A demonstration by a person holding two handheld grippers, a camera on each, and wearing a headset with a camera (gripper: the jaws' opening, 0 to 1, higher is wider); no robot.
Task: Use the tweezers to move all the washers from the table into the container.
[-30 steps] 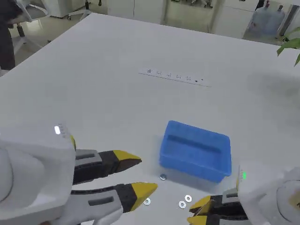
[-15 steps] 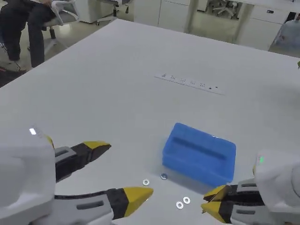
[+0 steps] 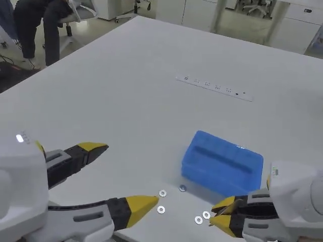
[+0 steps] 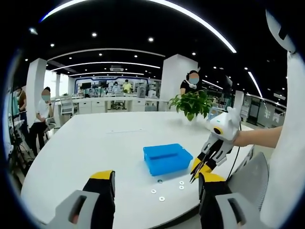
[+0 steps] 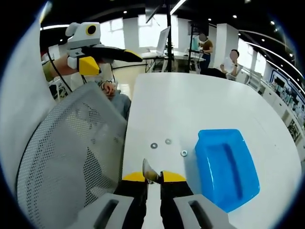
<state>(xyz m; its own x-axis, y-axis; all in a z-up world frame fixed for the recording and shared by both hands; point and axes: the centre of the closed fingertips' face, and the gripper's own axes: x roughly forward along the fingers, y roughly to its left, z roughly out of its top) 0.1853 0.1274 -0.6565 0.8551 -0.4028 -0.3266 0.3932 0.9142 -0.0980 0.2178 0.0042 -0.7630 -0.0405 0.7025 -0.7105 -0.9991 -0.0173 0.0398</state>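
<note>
A blue container (image 3: 222, 164) stands on the white table (image 3: 126, 91). Several small washers (image 3: 161, 209) lie loose on the table just in front of it. My left gripper (image 3: 123, 175) hovers at the lower left with its jaws spread wide and nothing between them. In the left gripper view the container (image 4: 167, 158) and the washers (image 4: 162, 198) lie beyond the left gripper (image 4: 156, 180). My right gripper (image 3: 218, 214) is low beside the container's near right corner. In the right gripper view the right gripper (image 5: 153, 177) is shut on thin metal tweezers (image 5: 148, 172), whose tip points toward the washers (image 5: 167, 141) left of the container (image 5: 226, 167).
A row of sockets (image 3: 214, 86) is set into the table's far middle. A seated person (image 3: 40, 15) is beyond the far left corner. A mesh chair back (image 5: 71, 143) stands close at the near table edge. A potted plant (image 4: 190, 102) sits at the far side.
My left gripper's jaws have spread wider apart. The head camera has shifted, so the container and washers sit a little further right in the picture. The right gripper keeps its hold.
</note>
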